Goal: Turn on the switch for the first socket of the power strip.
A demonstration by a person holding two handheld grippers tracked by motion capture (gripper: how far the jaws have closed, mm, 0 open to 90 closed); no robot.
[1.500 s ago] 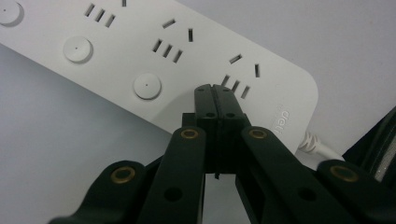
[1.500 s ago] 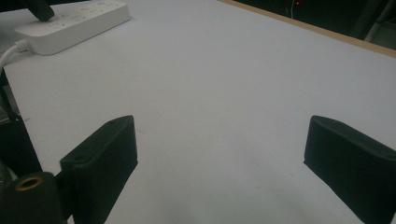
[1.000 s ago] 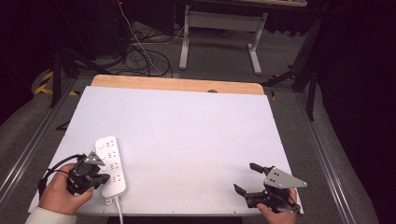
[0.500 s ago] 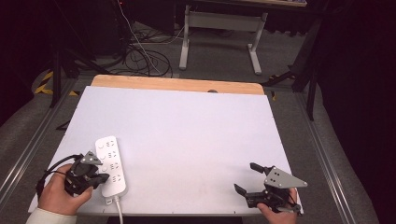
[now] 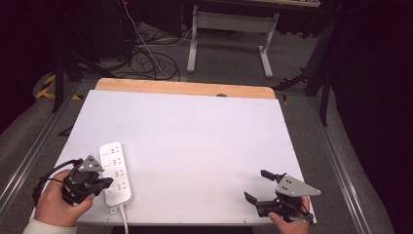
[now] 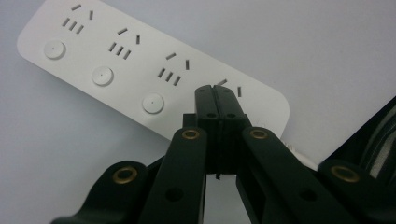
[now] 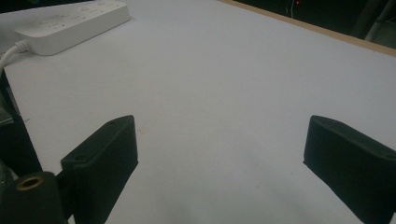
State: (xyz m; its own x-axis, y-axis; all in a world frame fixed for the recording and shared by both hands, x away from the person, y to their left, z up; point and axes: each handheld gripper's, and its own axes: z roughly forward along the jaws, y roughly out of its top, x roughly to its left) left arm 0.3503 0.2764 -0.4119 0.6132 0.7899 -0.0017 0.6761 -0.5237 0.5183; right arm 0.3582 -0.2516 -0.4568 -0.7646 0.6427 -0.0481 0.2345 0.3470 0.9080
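Note:
A white power strip [image 5: 116, 170] lies near the front left of the white table [image 5: 195, 141], its cord running off the front edge. In the left gripper view the power strip [image 6: 116, 60] shows several sockets, each with a round button. My left gripper [image 5: 108, 183] is shut with nothing between the jaws. The left gripper [image 6: 215, 91] has its tips over the strip's socket nearest the cord; whether they touch it I cannot tell. My right gripper [image 5: 257, 185] rests at the front right, open and empty. The right gripper [image 7: 219, 128] looks across bare table toward the power strip [image 7: 74, 21].
A bare wooden strip [image 5: 185, 88] runs along the table's far edge. Beyond it, cables [image 5: 146, 58] lie on the floor beside a grey desk frame [image 5: 234, 29]. Metal rails [image 5: 29, 151] flank the table on both sides.
My left gripper has edged slightly to the left at the strip's near end. The right gripper has kept still.

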